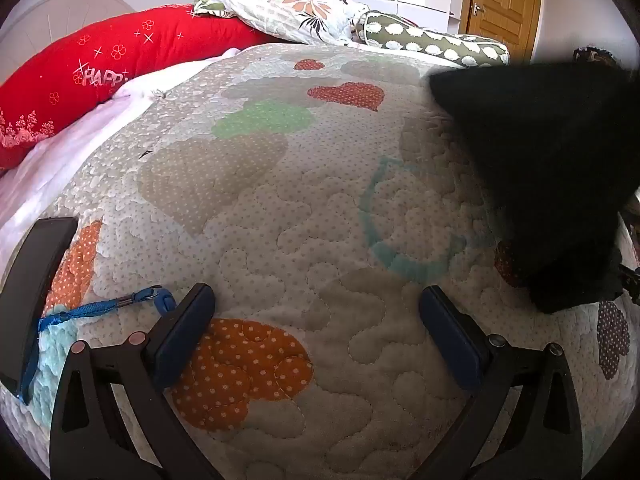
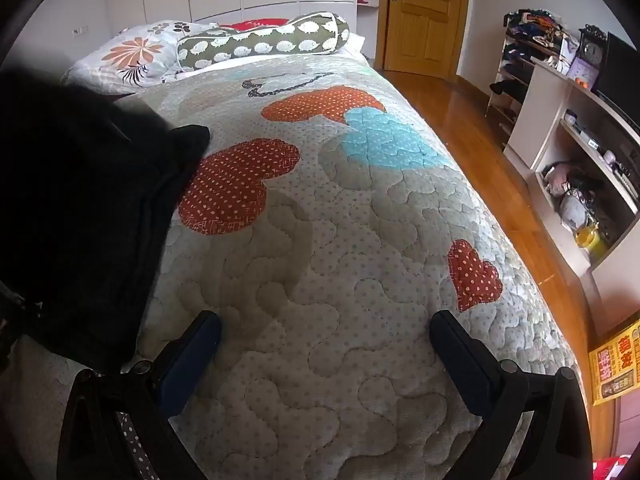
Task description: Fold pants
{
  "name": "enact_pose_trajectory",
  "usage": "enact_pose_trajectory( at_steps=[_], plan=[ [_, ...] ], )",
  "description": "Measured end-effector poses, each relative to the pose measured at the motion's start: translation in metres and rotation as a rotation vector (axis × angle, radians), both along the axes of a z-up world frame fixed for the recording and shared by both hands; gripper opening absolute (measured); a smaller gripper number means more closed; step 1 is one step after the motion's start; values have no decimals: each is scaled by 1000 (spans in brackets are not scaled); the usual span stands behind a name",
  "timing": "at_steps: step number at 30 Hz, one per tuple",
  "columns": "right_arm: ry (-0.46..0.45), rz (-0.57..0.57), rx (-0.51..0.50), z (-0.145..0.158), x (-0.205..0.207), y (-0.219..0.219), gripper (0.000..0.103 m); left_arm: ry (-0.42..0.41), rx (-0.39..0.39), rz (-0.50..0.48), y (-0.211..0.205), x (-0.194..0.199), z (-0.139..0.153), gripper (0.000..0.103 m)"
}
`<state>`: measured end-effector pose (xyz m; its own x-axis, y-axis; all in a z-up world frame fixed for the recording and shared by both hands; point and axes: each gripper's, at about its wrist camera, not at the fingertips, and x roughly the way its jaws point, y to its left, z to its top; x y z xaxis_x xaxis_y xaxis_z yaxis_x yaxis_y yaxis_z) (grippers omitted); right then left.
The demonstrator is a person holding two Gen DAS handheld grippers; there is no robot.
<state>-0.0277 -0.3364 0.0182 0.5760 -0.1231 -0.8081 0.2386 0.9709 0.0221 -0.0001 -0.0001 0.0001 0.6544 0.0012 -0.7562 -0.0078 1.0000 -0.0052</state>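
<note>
The black pants (image 1: pixel 548 168) lie folded in a dark pile on the quilted bed, at the right edge of the left wrist view. They also show at the left of the right wrist view (image 2: pixel 80 208). My left gripper (image 1: pixel 316 300) is open and empty over the quilt, left of the pants. My right gripper (image 2: pixel 326 330) is open and empty over the quilt, right of the pants. Neither gripper touches the pants.
The quilt (image 2: pixel 340 240) with heart patches covers the bed. A red pillow (image 1: pixel 100 68), a floral pillow (image 1: pixel 288 8) and a green bolster (image 2: pixel 260 42) lie at the head. A phone (image 1: pixel 32 300) with a blue strap (image 1: pixel 104 308) lies at left. Shelves (image 2: pixel 580 140) and a wooden door (image 2: pixel 424 12) stand right.
</note>
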Motion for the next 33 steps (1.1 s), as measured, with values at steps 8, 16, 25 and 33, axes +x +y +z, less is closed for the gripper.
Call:
enact_pose_trajectory(
  at_steps=[8,16,25,33],
  plan=[
    [1,0,1,0,0,1,103,1,-2,0,0,0,0,103],
    [1,0,3,3,1,4,103,1,-2,0,0,0,0,103],
    [-1,1,5,1,0,2,103,1,-2,0,0,0,0,103],
    [-3,0,3,3,0,3,103,3,12,1,-2,-1,-1,103]
  ],
)
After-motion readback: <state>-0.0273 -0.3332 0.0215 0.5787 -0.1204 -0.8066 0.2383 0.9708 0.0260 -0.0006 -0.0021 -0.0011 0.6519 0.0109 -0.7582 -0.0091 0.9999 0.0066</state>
